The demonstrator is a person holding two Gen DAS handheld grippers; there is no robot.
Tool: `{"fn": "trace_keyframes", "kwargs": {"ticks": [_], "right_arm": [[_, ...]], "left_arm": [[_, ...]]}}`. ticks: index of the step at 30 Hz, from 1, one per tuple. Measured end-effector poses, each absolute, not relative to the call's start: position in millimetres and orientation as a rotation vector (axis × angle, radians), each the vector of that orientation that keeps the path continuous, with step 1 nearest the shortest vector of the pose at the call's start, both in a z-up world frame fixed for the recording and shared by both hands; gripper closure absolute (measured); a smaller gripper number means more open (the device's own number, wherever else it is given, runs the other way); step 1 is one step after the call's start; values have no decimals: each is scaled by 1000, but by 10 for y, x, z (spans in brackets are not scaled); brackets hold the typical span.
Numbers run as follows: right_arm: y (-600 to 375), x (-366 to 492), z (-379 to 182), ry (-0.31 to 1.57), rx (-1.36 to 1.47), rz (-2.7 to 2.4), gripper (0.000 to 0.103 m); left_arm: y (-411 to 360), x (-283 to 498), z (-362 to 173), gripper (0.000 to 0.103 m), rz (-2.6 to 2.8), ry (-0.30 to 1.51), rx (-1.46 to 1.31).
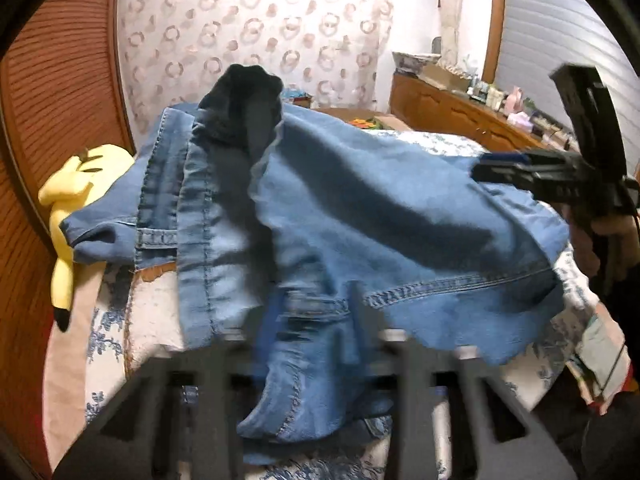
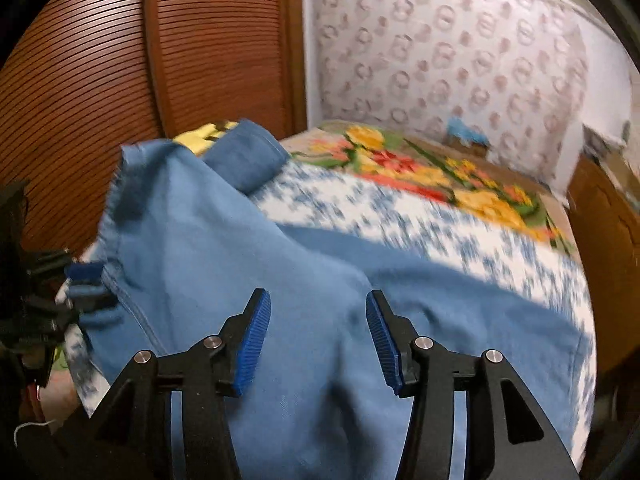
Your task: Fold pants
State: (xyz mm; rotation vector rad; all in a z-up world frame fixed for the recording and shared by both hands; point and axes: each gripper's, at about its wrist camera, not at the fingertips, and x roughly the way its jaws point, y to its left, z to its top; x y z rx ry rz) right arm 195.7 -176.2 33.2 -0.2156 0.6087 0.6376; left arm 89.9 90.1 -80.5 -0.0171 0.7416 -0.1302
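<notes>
Two tongs: left gripper (image 2: 86,286) pinches soft, limp pants (image 2: 248,280) hem, right gripper (image 2: 318,340) spread; take seamed edges.

I am looking at a pair of light blue denim pants (image 1: 360,208), and they are lying rumpled across the bed rather than flat. From the left wrist view the waistband end is bunching up toward the far side, a dark inner lining poking up at the top (a pocket or the inside of the waist, I cannot tell which). A stitched seam is running along the near edge. From the right wrist view the cloth (image 2: 248,280) is spreading wide, one rolled part rising at the far end.
</notes>
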Motion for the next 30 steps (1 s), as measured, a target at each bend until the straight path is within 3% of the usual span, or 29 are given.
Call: {"fn": "trace_keyframes", "kwargs": {"ticks": [2, 7, 13, 16, 18, 20, 30], "right_arm": [[-1798, 1950, 262, 631, -195, 626, 51], [-1788, 1992, 270, 645, -158, 629, 51], [-1742, 1972, 321, 640, -129, 674, 51], [-1744, 2056, 259, 662, -107, 694, 51], [-1758, 2195, 205, 685, -84, 705, 51], [-1791, 2304, 155, 706, -61, 717, 51], [-1668, 2847, 51, 791, 6, 748, 51]], "left_arm": [[913, 863, -775, 94, -152, 736, -26], [1125, 531, -374, 95, -123, 636, -76], [1416, 383, -301, 94, -80, 677, -80], [1383, 447, -401, 87, -56, 716, -62], [1360, 473, -440, 75, -52, 722, -65], [1362, 499, -449, 56, -62, 715, -75], [1408, 1049, -281, 55, -60, 655, -36]]}}
